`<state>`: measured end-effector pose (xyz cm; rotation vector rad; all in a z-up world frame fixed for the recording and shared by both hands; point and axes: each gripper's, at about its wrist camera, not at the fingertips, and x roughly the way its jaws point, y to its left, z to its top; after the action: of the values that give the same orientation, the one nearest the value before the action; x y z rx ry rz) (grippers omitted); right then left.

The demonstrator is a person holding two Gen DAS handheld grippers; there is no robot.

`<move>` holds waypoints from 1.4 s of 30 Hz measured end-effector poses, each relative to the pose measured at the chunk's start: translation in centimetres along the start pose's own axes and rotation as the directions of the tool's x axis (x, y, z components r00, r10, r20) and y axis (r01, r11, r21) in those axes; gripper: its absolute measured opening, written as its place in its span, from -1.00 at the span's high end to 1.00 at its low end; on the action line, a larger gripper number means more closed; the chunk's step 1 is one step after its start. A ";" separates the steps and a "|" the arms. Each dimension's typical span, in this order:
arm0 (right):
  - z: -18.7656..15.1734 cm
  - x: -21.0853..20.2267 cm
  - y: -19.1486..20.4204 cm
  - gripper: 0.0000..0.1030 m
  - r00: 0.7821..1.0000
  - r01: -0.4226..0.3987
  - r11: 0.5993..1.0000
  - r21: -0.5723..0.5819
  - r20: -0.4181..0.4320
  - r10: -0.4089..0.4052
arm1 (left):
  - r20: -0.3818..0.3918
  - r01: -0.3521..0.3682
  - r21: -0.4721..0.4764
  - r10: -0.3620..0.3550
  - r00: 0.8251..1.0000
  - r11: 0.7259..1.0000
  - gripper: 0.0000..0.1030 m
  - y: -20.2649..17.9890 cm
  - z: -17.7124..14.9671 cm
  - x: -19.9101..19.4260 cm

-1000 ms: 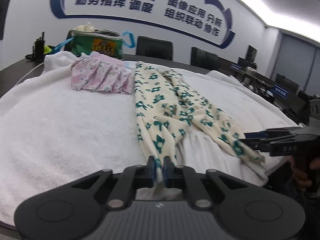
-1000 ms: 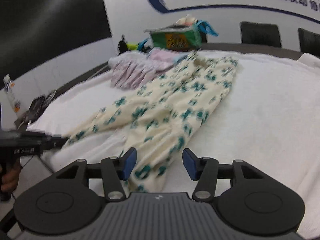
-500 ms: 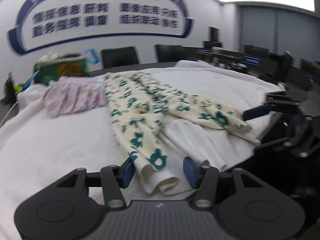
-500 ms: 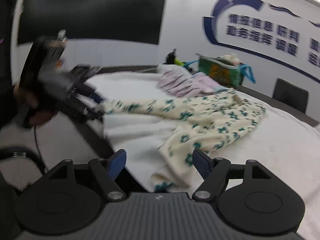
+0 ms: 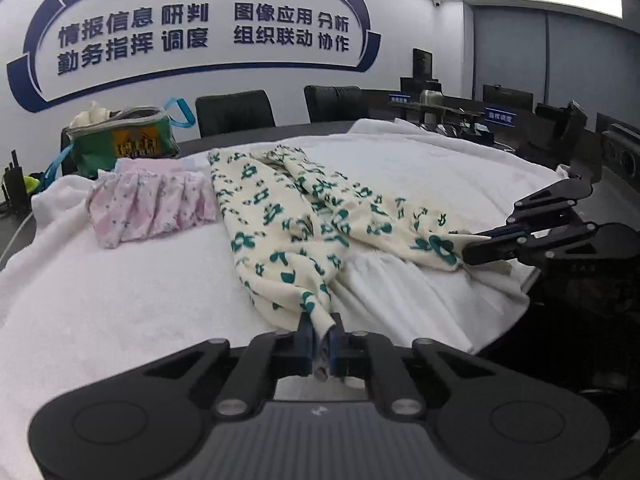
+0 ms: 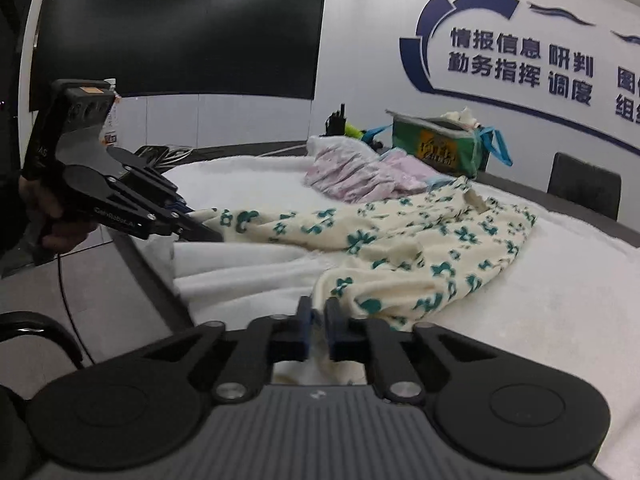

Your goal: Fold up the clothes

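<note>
1. Cream trousers (image 5: 280,216) with green print lie spread at frame centre on the towel (image 5: 100,288), waist toward the far side, each leg hem pinched in a claw at the near edge.
2. Left gripper (image 5: 320,334) is clamped on one hem; right gripper (image 6: 316,320) is clamped on the other.
3. Risk: both holds are thin, at the cuff only, so a quick lift may pull a hem free; uneven lifting may twist the legs or drag the towel, already rumpled between them.
4. Pink garment (image 5: 148,208) and green bag (image 5: 120,140) sit upper left, near the waist; a fold thrown far could land on them.
5. Room: dark table (image 6: 160,272), chairs (image 5: 236,112), lettered wall (image 5: 200,28).
</note>
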<state>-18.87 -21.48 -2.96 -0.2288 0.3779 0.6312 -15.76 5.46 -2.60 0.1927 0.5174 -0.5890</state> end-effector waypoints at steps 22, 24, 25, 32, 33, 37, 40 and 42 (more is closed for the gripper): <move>-1.6 0.2 3.8 -0.18 0.996 -0.058 0.976 -0.208 -0.076 0.043 | 0.069 0.057 0.295 -0.081 0.994 0.954 -0.16 -3.2 -3.0 -1.1; -1.4 0.2 3.2 -0.05 0.993 -0.089 0.980 -0.179 -0.089 0.074 | 0.061 0.074 0.282 -0.095 0.994 0.956 -0.16 -3.0 -2.8 -1.0; -1.3 0.2 3.1 0.03 0.991 -0.104 0.979 -0.174 -0.096 0.088 | 0.058 0.086 0.301 -0.108 0.992 0.950 -0.16 -3.1 -2.8 -1.0; -0.5 0.1 1.3 0.73 0.985 -0.145 0.985 -0.096 -0.103 0.135 | 0.019 0.150 0.380 -0.170 0.985 0.913 -0.17 -3.0 -2.5 -0.6; -0.4 0.2 1.2 0.77 0.986 -0.144 0.985 -0.092 -0.101 0.135 | 0.010 0.156 0.383 -0.173 0.985 0.910 -0.21 -2.9 -2.3 -0.4; 0.0 -0.1 0.7 0.94 0.988 -0.147 0.987 -0.066 -0.060 0.143 | -0.028 0.176 0.355 -0.178 0.984 0.918 -0.12 -2.5 -1.6 0.2; 0.8 -0.7 0.0 0.95 0.989 -0.150 0.988 -0.035 -0.006 0.150 | -0.060 0.178 0.235 -0.168 0.984 0.956 0.48 -1.5 -0.4 0.7; 1.5 -1.0 -0.5 0.95 0.989 -0.149 0.989 -0.016 0.022 0.149 | -0.058 0.194 0.141 -0.187 0.981 0.971 0.63 -0.5 0.5 0.8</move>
<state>-18.88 -21.95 -1.15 -0.2080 0.3706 0.7832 -15.31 4.49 -2.62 0.2973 0.5395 -0.8124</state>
